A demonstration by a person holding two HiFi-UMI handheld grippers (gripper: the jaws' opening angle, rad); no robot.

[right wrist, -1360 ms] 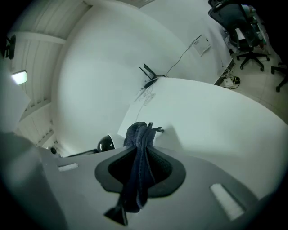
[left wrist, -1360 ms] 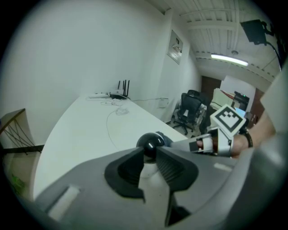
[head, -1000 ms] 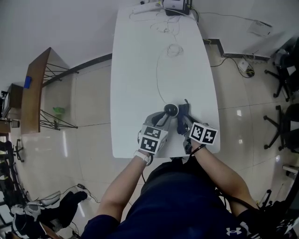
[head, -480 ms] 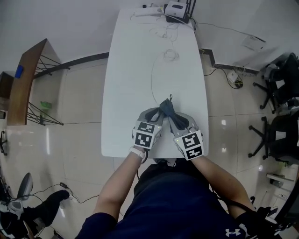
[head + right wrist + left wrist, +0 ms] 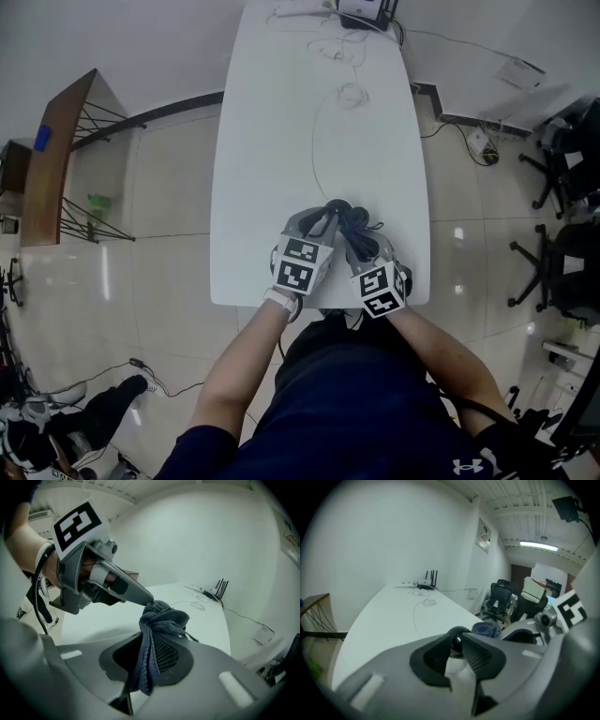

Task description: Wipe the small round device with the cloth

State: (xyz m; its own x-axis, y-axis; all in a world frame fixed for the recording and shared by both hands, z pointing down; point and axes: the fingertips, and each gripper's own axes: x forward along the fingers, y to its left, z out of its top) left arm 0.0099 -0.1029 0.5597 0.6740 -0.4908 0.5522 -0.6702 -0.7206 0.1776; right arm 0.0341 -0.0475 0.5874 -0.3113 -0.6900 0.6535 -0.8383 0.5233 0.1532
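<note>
Cloth meets the small round device right at the near edge of the white table, low-centre in the head view. The left gripper has the device between its 2 fingers. In the left gripper view it's a glossy black ball on a whitish body, dead centre, with both dark pads pressing on it. Those jaws have just been closing, with the device between them.

The right gripper comes in from the lower right of the head view, tip almost meeting the left one. Its fingers are pinched on the dark blue cloth, which hangs down between the ribbed pads and bunches into a wad just past the tips. In the right gripper view that wad sits against the tip of the left gripper, middle of the frame, and the device itself is hidden behind it there. In the left gripper view a bit of blue shows just right of the ball.

Other stuff: a thin white cable curves up the tabletop from near the grippers toward a router at the top edge. Office chairs stand on the right and a wooden shelf on the left, both on the tiled floor.
</note>
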